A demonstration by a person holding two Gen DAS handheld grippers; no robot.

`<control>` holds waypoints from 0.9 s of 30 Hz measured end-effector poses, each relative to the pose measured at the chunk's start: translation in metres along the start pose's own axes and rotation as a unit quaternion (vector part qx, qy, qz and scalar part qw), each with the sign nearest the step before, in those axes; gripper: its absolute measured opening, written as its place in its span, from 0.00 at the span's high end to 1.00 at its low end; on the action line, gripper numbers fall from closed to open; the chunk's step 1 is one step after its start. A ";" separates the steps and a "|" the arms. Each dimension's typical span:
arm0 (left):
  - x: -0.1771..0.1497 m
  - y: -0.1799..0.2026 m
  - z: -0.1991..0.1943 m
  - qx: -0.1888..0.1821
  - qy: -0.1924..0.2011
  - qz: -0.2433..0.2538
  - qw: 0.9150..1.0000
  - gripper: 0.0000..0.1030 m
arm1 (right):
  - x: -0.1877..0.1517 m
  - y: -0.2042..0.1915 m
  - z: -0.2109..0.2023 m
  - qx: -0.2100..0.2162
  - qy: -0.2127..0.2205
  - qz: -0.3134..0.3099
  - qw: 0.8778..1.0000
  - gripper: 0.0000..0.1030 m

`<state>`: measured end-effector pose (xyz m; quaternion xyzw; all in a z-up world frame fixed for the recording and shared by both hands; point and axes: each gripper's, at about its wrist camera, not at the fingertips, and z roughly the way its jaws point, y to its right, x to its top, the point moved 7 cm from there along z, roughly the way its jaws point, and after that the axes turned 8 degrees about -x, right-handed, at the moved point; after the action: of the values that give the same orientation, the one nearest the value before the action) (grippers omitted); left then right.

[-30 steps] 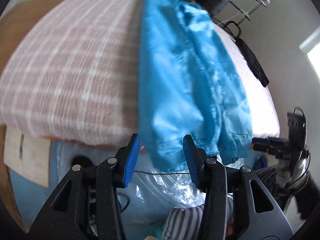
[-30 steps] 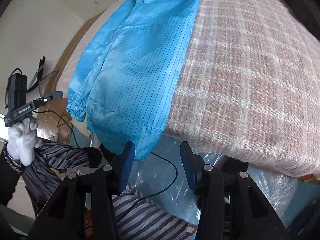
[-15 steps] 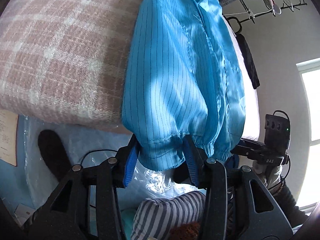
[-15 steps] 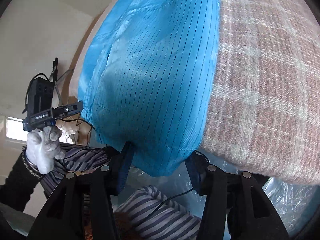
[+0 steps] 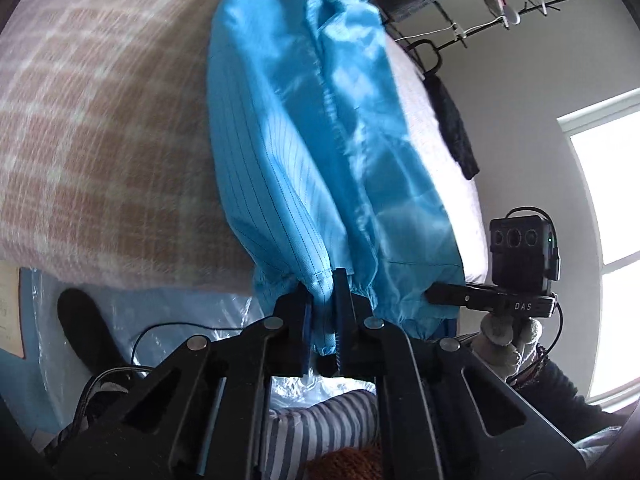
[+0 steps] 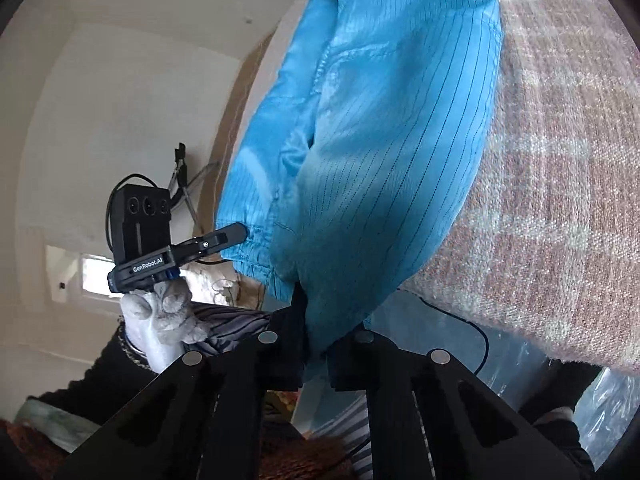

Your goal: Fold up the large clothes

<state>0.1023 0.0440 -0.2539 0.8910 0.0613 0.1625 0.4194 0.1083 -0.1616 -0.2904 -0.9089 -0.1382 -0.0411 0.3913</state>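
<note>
A bright blue pinstriped garment lies lengthwise on the bed and hangs over its near edge. In the left wrist view my left gripper is closing its jaws on the gathered hem, with the cloth pinched between the blue pads. The right gripper holds the same hem a little to the right. In the right wrist view the right gripper is closing on the lower edge of the garment, cloth bunched between its jaws. The left gripper bites the elastic hem at the left.
A pink-and-white plaid blanket covers the bed. A black cloth lies at its far right edge, a clothes rack behind it. Clear plastic sheeting and a black cable hang below the bed. Striped trouser legs are under the grippers.
Both grippers moved up to the hanging hem and shut on it; half a second ago their jaws stood apart around the cloth. The hem is now bunched and lifted slightly.
</note>
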 end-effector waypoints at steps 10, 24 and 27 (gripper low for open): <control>0.050 0.036 -0.014 -0.032 0.040 0.025 0.998 0.95 | 0.044 -0.011 -0.050 0.043 0.073 0.010 0.996 0.95; 0.186 0.026 0.007 -0.014 0.089 0.004 0.996 0.95 | 0.176 0.006 -0.068 -0.026 0.134 0.038 0.990 0.95; 0.218 0.011 0.023 -0.001 0.092 -0.010 0.996 0.95 | 0.207 0.023 -0.057 -0.043 0.132 0.058 0.989 0.95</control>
<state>0.3148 0.0742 -0.2075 0.8710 0.1085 0.2395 0.4150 0.3155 -0.1725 -0.2288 -0.9180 -0.0307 -0.1439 0.3683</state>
